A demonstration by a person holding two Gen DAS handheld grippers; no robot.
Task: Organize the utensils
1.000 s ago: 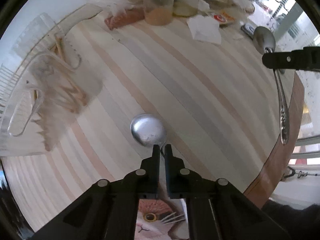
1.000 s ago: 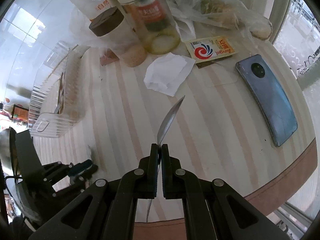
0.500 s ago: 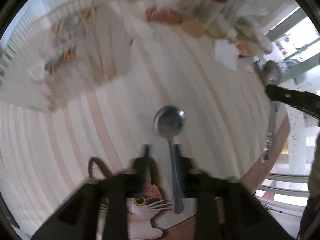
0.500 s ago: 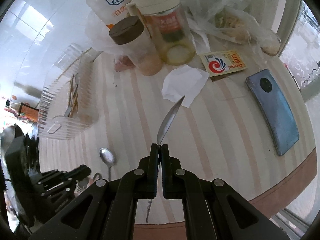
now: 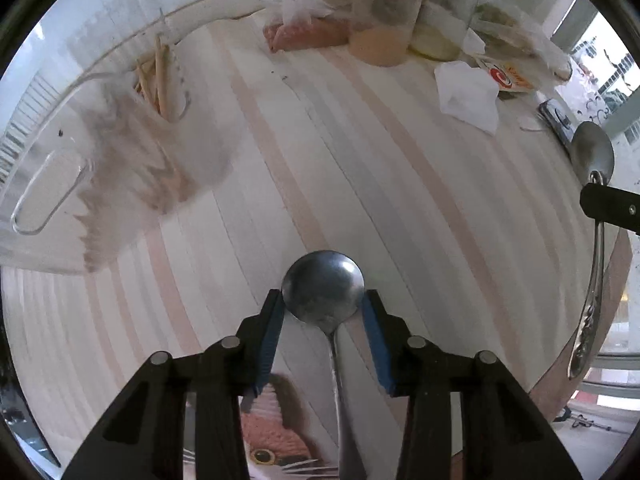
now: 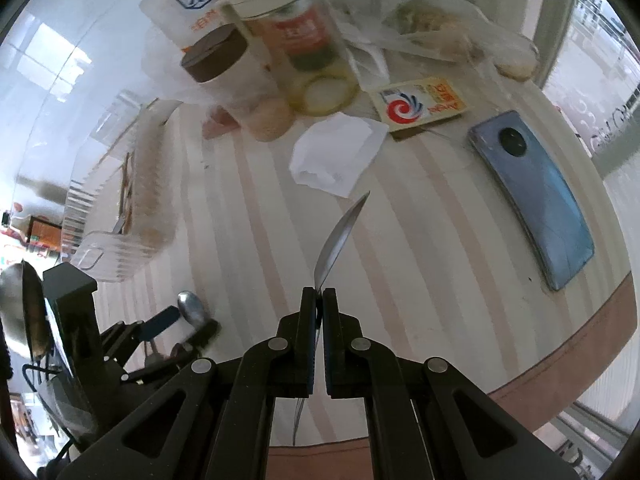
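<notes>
Left gripper (image 5: 323, 303) is opening around the tabletop spoon (image 5: 323, 286) near the front edge, pads not clamping; right gripper (image 6: 319, 300) is clamping another spoon (image 6: 340, 236). Advice: center lower on the handle before closing.

A round table (image 6: 460, 240) under a pale striped cloth fills both views, its brown edge curving along the lower right. White glossy wall tiles (image 6: 52, 52) occupy the upper left; bright daylit windows (image 6: 592, 52) line the right edge.
</notes>
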